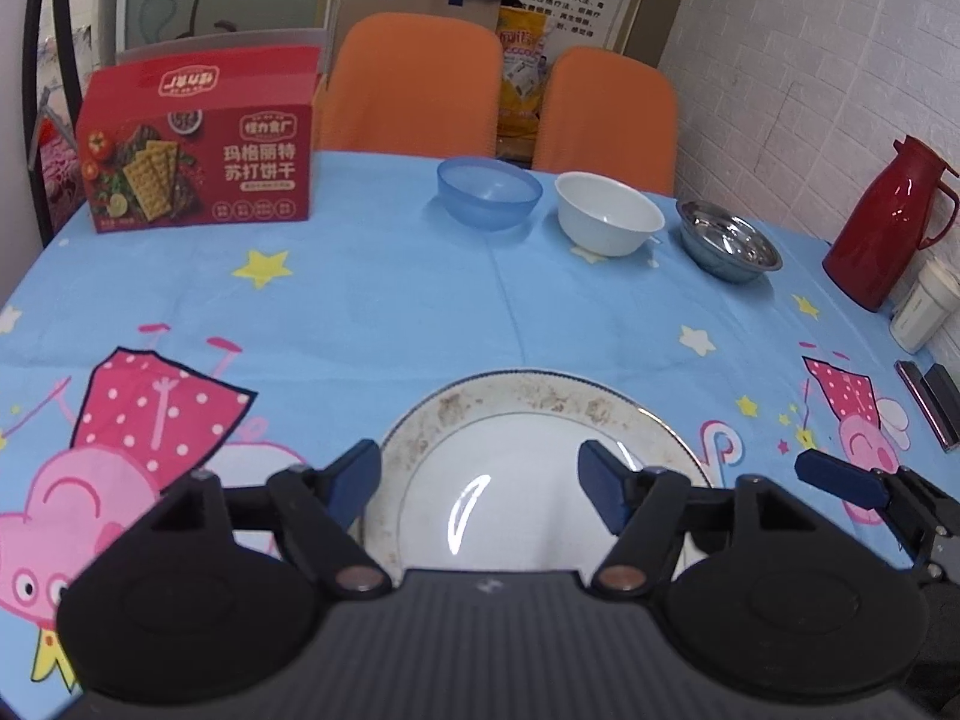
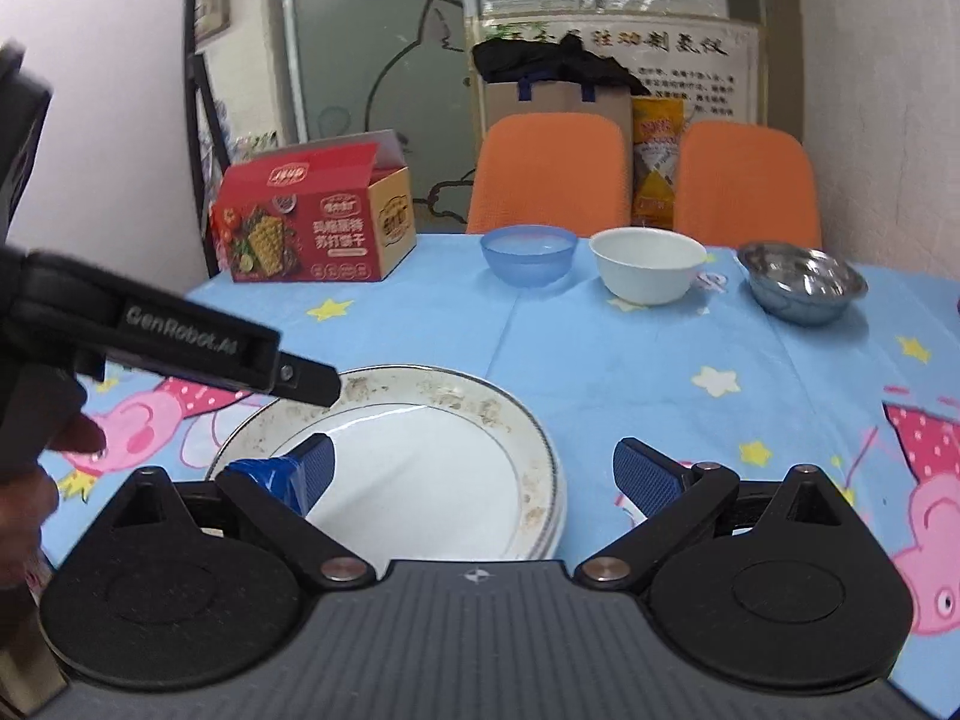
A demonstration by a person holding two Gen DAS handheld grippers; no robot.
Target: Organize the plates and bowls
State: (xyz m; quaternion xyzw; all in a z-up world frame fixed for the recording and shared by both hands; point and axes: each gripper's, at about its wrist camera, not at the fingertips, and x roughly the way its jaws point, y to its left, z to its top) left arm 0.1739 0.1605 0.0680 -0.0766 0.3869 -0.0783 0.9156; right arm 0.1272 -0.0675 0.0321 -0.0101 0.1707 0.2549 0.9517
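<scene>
Three bowls, a stack of plates, and two grippers with fingers spread apart, holding nothing.

A row of three round bowls runs along the table's [image 1: 384, 300] far edge: a translucent blue plastic bowl [image 1: 489, 192], a glossy white bowl [image 1: 606, 222] and a shiny steel bowl [image 1: 729, 243], each standing apart from the next. At the near edge lies a stack of plates [image 2: 420, 456], white and glazed, with a thin dark ring and brownish speckled rim; the exact count is unclear. The left gripper [image 1: 480, 483] hangs over the stack with its blue ribbed pads wide. The right gripper [image 2: 474, 474] straddles the stack's right rim. One red cardboard cracker box [image 1: 198, 150] stands at the far left corner; one red glossy jug [image 1: 888, 222] stands at the right edge.
</scene>
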